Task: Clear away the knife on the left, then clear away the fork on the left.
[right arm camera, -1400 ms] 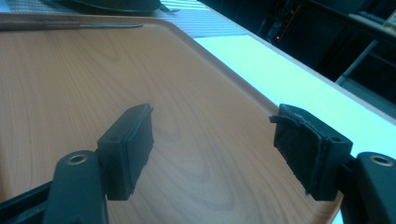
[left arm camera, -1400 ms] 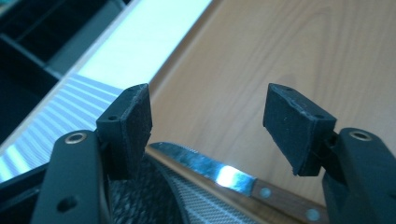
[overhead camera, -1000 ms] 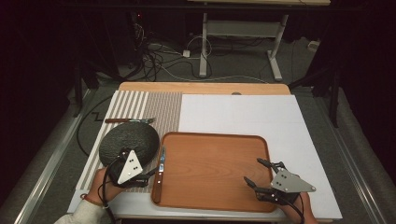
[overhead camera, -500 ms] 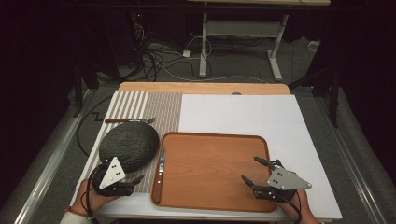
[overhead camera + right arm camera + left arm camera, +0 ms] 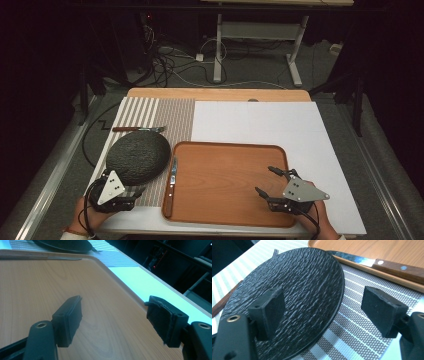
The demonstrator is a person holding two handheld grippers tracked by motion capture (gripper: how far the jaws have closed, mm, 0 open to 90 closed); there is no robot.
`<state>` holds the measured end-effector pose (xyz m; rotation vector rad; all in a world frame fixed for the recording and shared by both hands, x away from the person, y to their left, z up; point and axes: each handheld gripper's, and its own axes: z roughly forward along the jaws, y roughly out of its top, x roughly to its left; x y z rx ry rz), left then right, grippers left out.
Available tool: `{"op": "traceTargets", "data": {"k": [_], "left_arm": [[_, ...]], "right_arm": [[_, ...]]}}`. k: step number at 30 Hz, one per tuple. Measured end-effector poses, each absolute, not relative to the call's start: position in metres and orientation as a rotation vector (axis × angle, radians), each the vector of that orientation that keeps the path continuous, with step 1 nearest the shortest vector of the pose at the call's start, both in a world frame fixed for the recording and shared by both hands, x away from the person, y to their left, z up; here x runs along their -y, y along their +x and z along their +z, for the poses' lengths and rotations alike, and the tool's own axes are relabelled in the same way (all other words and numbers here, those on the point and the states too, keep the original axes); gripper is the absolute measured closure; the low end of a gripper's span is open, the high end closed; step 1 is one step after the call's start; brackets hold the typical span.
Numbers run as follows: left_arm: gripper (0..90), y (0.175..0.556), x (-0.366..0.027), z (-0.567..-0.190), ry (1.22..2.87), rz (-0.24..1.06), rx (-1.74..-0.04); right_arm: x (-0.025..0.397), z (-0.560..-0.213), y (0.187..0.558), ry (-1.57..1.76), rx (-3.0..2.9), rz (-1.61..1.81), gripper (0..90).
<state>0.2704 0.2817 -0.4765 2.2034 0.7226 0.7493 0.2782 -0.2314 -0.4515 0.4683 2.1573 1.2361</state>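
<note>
A black textured plate lies on a striped placemat at the left. My left gripper is open at the plate's near edge, one jaw over the plate and one over the mat, holding nothing. To the right is a wooden tray with a wooden-handled knife along its left rim. My right gripper is open over the tray's near right corner, with nothing between its jaws.
A wooden-handled fork lies on the placemat beyond the plate. A white board covers the table's right half behind the tray. The table's near edge runs just below both grippers. Cables and a desk frame are on the floor beyond.
My left gripper has drawn back toward the near left, off the plate's right side to its near edge. The right gripper has shifted slightly left. Plate, knife and tray have not moved.
</note>
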Motion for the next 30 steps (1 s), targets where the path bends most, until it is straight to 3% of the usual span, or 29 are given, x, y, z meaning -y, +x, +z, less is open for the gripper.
{"op": "traceTargets", "data": {"k": [30], "left_arm": [[18.6, 0.298, -0.287, -0.465, 2.172, 0.709, -0.750]], "right_arm": [[0.239, -0.453, 0.271, 0.495, -2.159, 1.231, 29.1]]}}
